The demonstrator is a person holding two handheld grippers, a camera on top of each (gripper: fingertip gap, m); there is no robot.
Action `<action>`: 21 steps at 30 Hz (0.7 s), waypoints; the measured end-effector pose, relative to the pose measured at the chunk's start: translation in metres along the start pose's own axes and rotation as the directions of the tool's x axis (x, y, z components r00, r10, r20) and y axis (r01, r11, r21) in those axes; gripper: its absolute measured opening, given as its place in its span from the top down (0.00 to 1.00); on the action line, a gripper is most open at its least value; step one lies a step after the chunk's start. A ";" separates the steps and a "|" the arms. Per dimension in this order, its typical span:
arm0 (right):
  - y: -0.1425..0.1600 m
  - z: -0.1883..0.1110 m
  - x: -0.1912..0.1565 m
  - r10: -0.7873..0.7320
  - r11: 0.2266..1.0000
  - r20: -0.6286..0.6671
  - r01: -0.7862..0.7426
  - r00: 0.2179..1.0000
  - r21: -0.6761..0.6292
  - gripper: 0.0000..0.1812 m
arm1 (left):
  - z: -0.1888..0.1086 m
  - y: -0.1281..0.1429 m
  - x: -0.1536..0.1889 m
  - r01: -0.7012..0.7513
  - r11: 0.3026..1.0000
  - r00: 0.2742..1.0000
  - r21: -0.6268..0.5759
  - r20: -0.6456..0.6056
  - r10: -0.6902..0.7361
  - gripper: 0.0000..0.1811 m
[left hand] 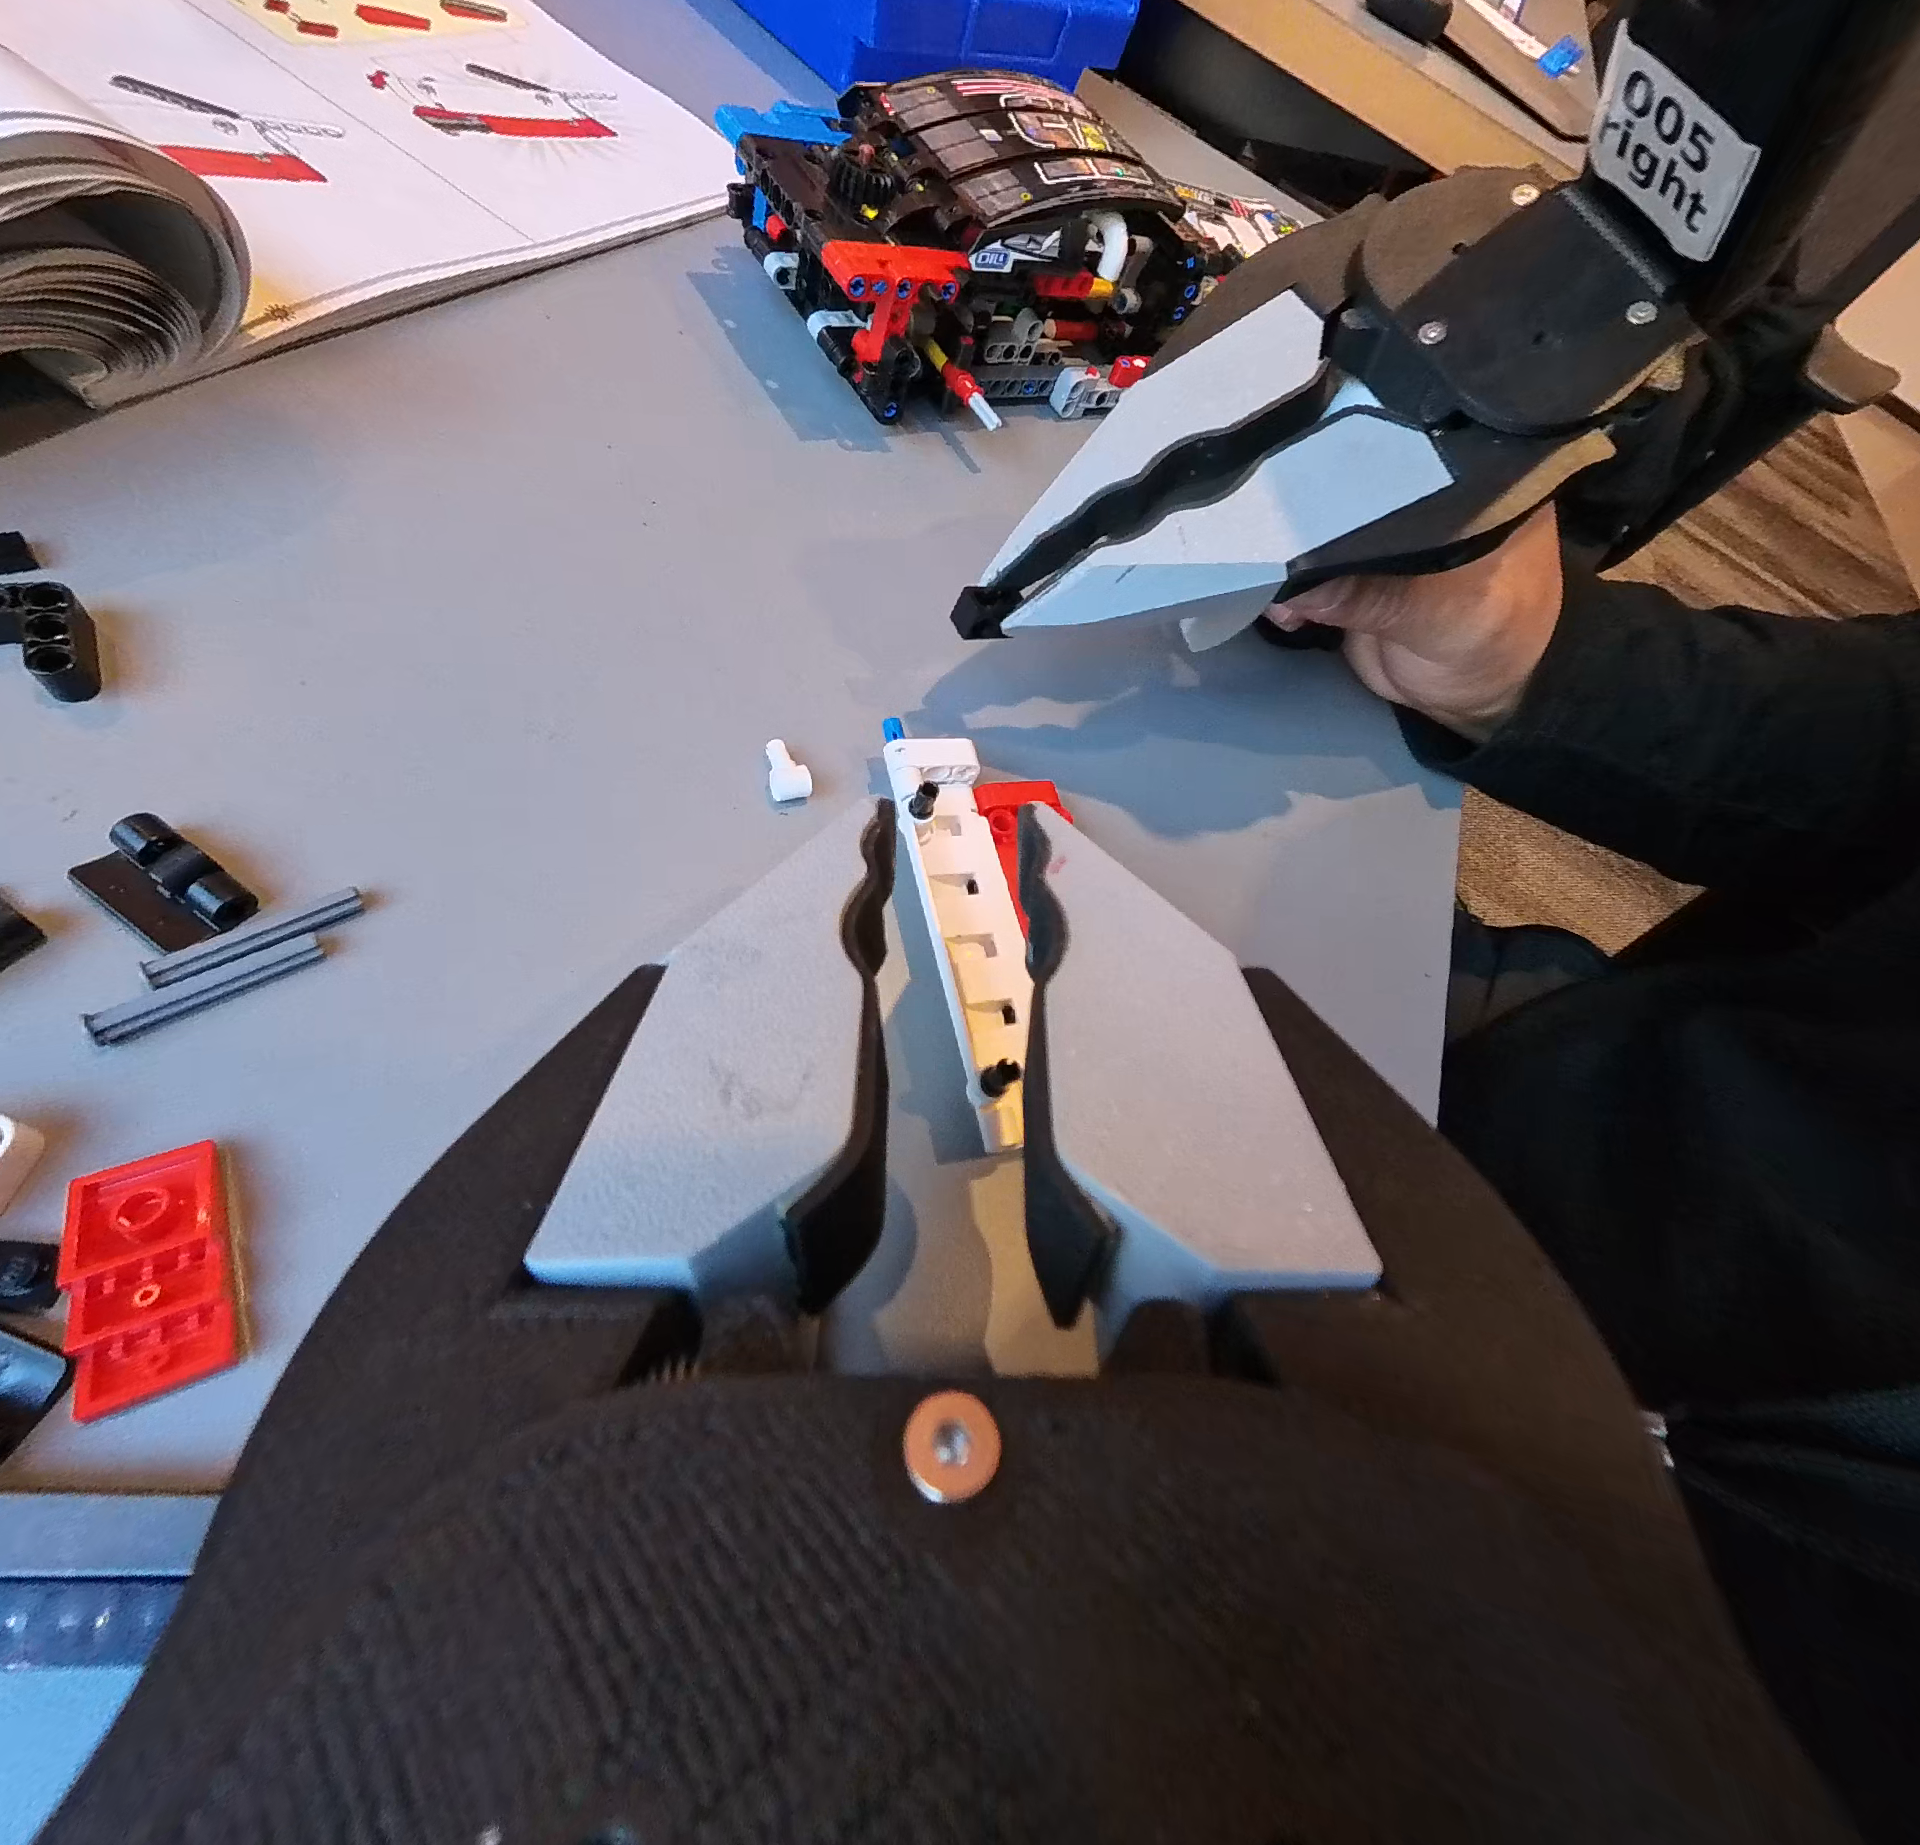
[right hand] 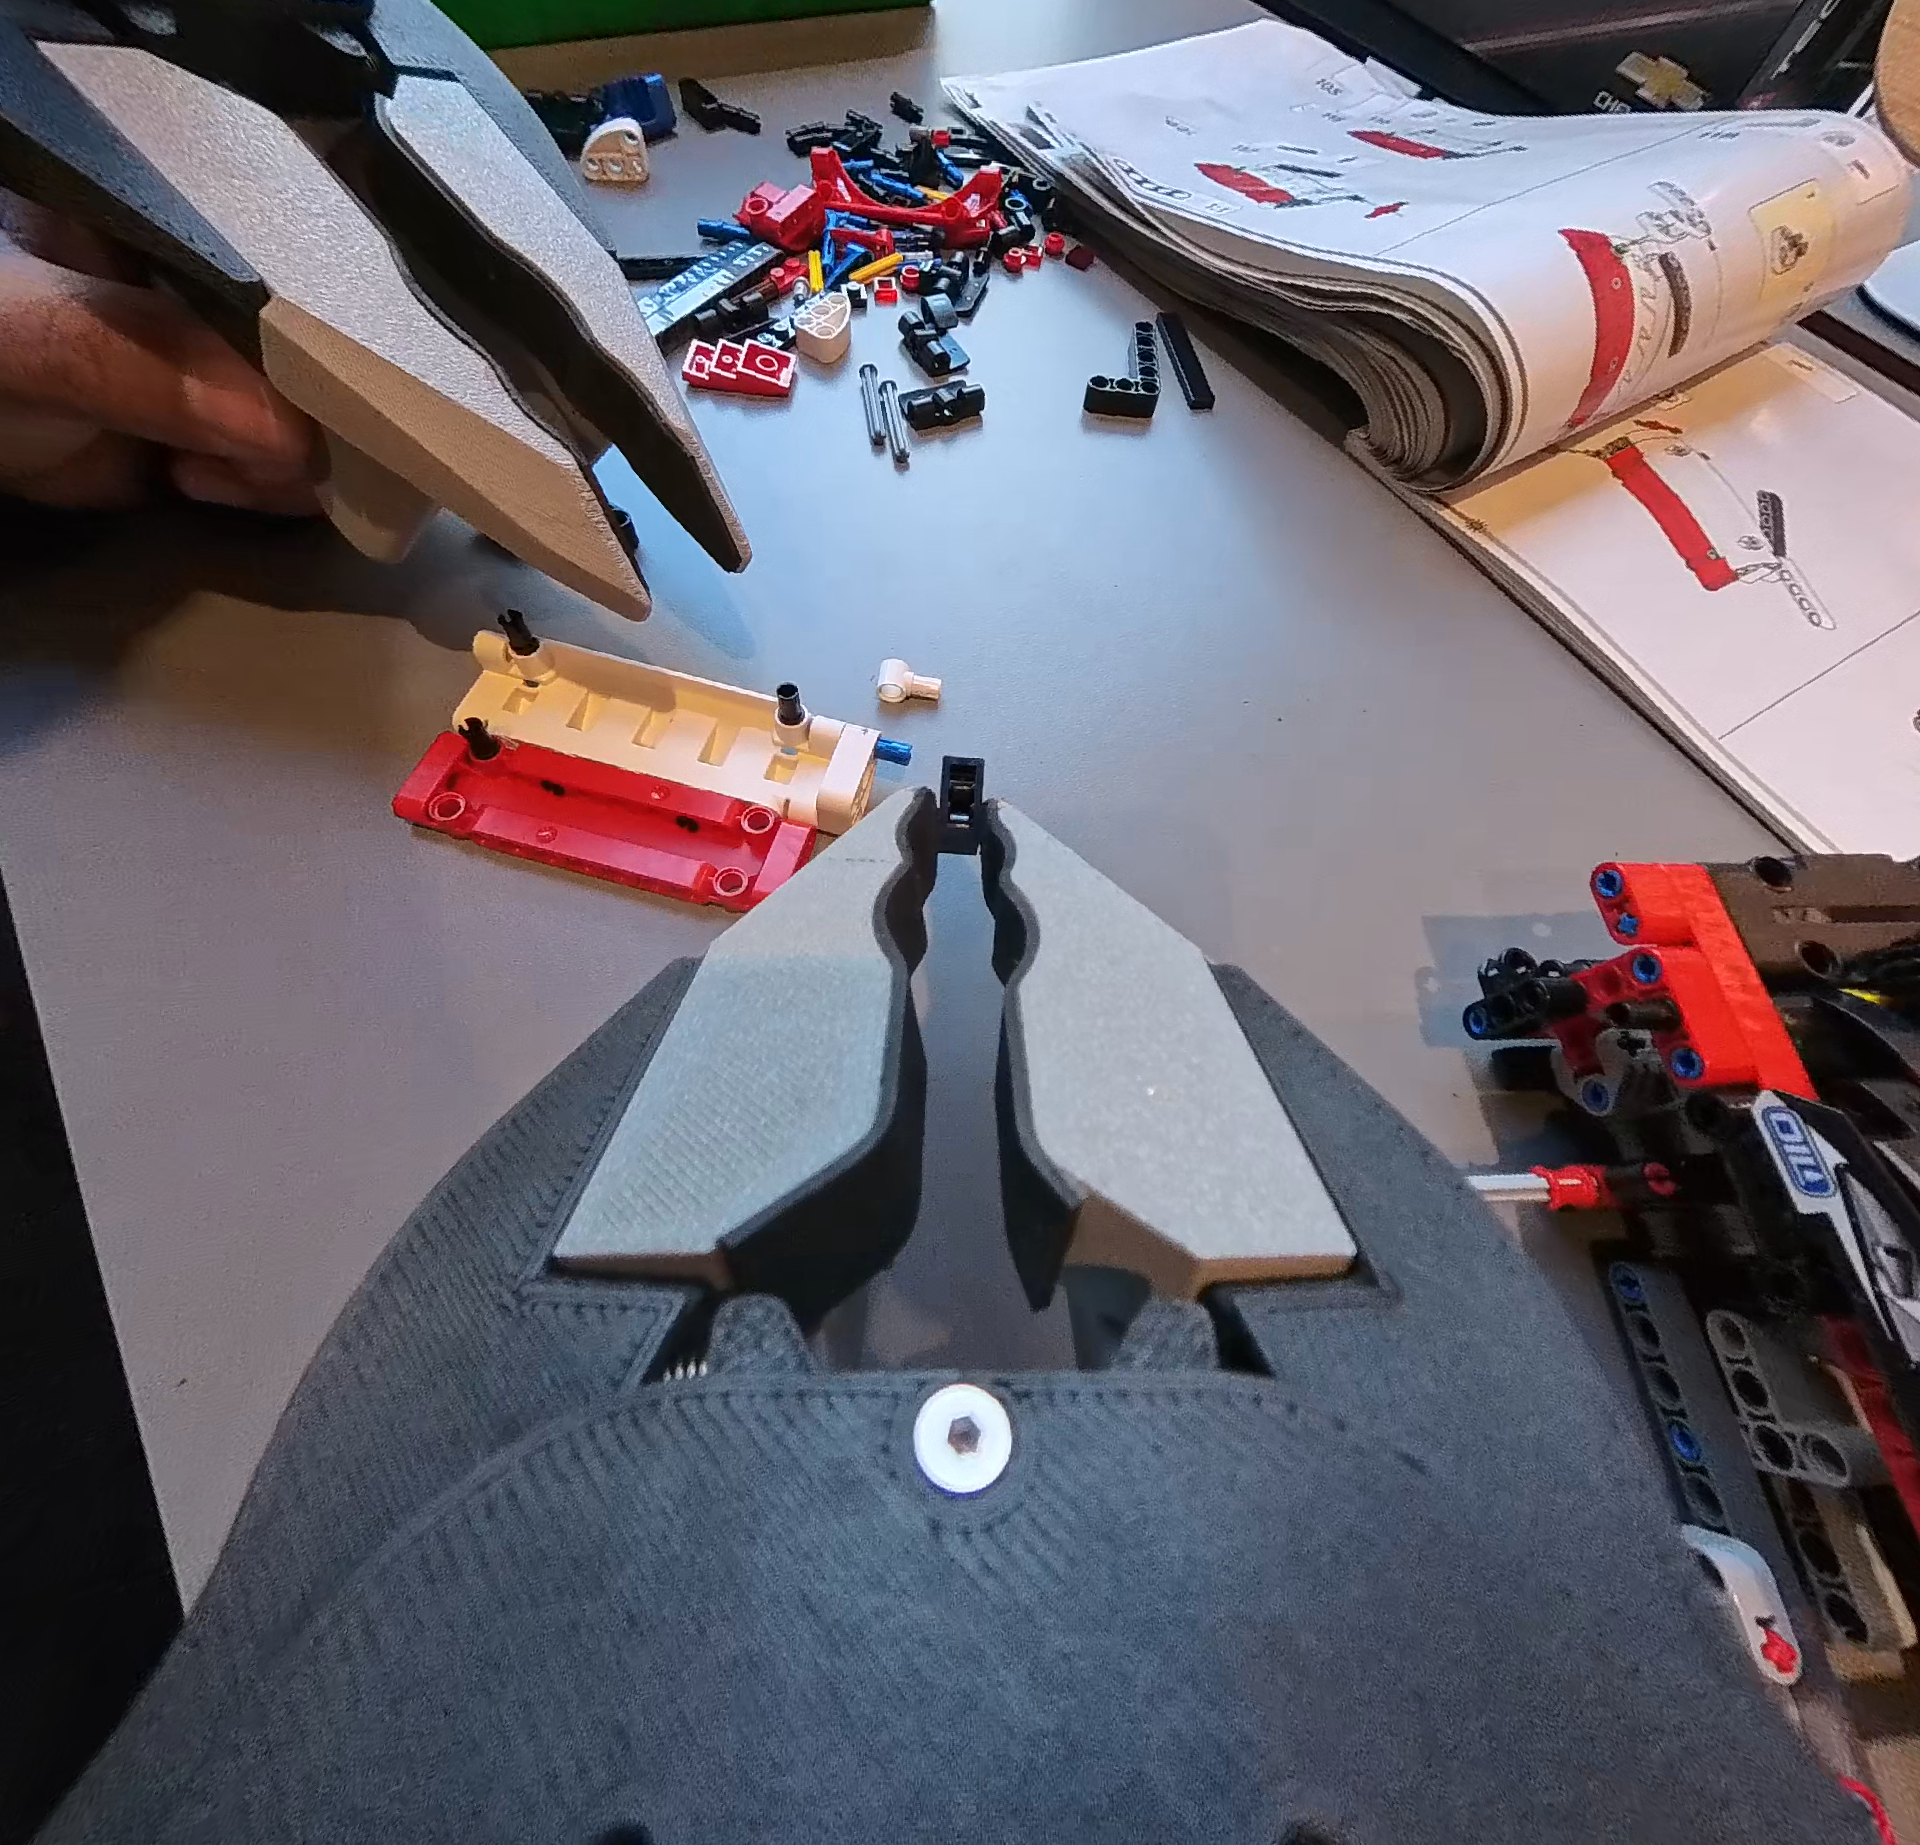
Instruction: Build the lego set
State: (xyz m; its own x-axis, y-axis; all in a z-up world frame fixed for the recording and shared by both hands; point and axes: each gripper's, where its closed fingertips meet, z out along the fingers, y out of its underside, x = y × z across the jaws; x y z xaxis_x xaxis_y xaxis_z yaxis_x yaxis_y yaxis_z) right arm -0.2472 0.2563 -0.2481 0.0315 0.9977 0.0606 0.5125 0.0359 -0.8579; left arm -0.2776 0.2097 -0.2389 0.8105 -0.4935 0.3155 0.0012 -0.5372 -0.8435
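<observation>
**Build part-complete: panel sub-assembly on table, black connector in hand**

Left side, right wrist view: the left gripper (right hand: pixel 686 574) hangs just above the near end of the white-and-red panel sub-assembly (right hand: pixel 644 767), fingers apart, gripping nothing. In its own view the panel shows between its spread fingers, lying on the grey table (left hand: pixel 520 569).

Centre: the sub-assembly lies flat. Its long axis runs left to right across the right wrist view, the blue-pin end pointing toward the right gripper (right hand: pixel 961 808). Three black pins stand upright on it. A small white connector (right hand: pixel 906 683) lies just beyond, apart. The right gripper is clenched on a small black connector (right hand: pixel 959 793), held near the blue-pin end, not touching.

Right: the open instruction booklet (right hand: pixel 1558 268) and the main car model (right hand: pixel 1714 1068), largely assembled.

Judgement: chassis well advanced; panel unfinished and unattached. The loose parts pile (right hand: pixel 862 237) suggests many steps remain.
</observation>
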 end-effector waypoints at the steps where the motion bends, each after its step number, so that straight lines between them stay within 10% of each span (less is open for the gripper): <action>1: 0.000 0.000 0.001 -0.001 1.000 -0.002 0.001 1.000 0.003 0.97 | 0.000 0.000 0.000 0.000 1.000 1.000 0.000 0.000 0.000 0.89; 11: -0.016 -0.019 0.024 0.298 0.940 0.023 -0.298 0.954 0.164 0.97 | 0.001 0.001 0.000 -0.004 1.000 1.000 -0.008 0.006 0.004 0.89; 21: -0.030 -0.025 0.003 0.684 0.615 0.443 -0.785 0.580 0.077 0.97 | 0.001 0.001 0.005 -0.068 0.998 0.997 -0.006 0.018 0.068 0.89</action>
State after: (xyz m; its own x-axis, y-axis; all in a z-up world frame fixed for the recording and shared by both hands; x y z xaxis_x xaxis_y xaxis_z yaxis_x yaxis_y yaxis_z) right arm -0.2413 0.2565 -0.2092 -0.0115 0.6287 -0.7776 0.2249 -0.7561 -0.6146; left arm -0.2729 0.2077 -0.2386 0.8191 -0.5168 0.2491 -0.0576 -0.5061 -0.8606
